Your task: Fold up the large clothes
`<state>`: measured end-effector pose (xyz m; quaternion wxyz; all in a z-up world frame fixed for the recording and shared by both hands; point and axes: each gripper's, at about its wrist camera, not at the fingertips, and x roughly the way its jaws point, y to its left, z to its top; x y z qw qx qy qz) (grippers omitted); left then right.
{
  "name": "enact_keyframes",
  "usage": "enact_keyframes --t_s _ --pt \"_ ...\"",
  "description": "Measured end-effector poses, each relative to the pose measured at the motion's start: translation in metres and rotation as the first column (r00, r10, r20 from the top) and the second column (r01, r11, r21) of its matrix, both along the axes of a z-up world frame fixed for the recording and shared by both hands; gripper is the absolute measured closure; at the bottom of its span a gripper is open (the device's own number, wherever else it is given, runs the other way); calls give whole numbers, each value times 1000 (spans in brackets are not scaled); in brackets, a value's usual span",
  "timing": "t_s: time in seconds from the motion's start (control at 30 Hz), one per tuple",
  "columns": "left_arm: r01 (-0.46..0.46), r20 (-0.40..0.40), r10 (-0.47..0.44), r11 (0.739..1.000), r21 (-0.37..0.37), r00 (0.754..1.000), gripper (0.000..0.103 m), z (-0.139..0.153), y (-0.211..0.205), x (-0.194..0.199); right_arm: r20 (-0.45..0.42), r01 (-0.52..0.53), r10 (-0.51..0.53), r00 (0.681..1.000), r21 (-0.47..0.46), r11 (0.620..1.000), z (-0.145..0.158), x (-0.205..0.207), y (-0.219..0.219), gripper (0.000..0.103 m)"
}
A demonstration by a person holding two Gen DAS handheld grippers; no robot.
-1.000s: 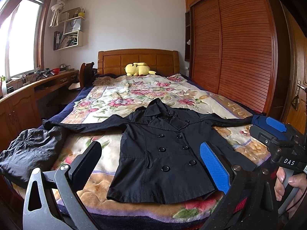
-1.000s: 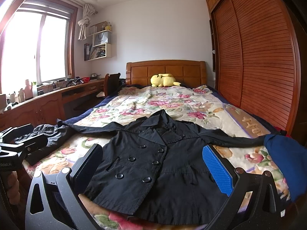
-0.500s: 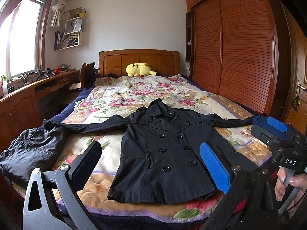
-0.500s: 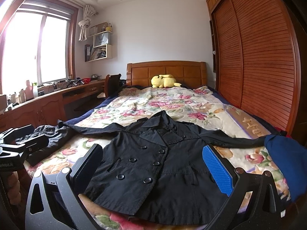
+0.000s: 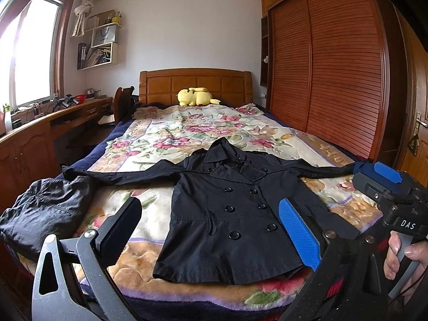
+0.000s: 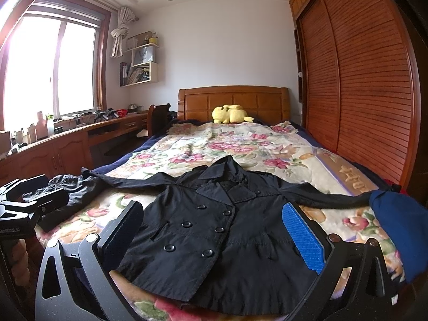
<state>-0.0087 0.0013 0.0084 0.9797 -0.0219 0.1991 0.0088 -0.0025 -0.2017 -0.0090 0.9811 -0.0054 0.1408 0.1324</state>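
Note:
A black double-breasted coat (image 5: 230, 214) (image 6: 227, 230) lies flat, face up, on the floral bedspread (image 5: 174, 131), sleeves spread out to both sides and hem toward me. My left gripper (image 5: 208, 222) hovers open above the hem, touching nothing. My right gripper (image 6: 211, 227) is open too, held over the coat's lower half with nothing between its fingers. In the left wrist view the right gripper's body (image 5: 388, 195) shows at the right edge with a hand (image 5: 406, 256) on its grip. The left gripper's body (image 6: 29, 203) appears at the left of the right wrist view.
A crumpled dark grey garment (image 5: 45, 211) sits on the bed's near left corner. A blue garment (image 6: 401, 222) lies at the near right by the coat's sleeve end. A yellow plush toy (image 5: 196, 96) rests by the headboard. A wooden desk (image 5: 40, 133) runs along the left, a slatted wardrobe (image 5: 334, 80) along the right.
Almost nothing differs. Both grippers stay open above the coat's hem, with only a slight drift of the views. The coat has not moved.

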Motion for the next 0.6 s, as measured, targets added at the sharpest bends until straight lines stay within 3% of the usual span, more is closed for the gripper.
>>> enact_keyframes --t_s 0.6 --pt "-6 4 6 1000 -3 1000 0 -2 7 -1 -1 -5 5 1000 4 1000 0 1 0 0"
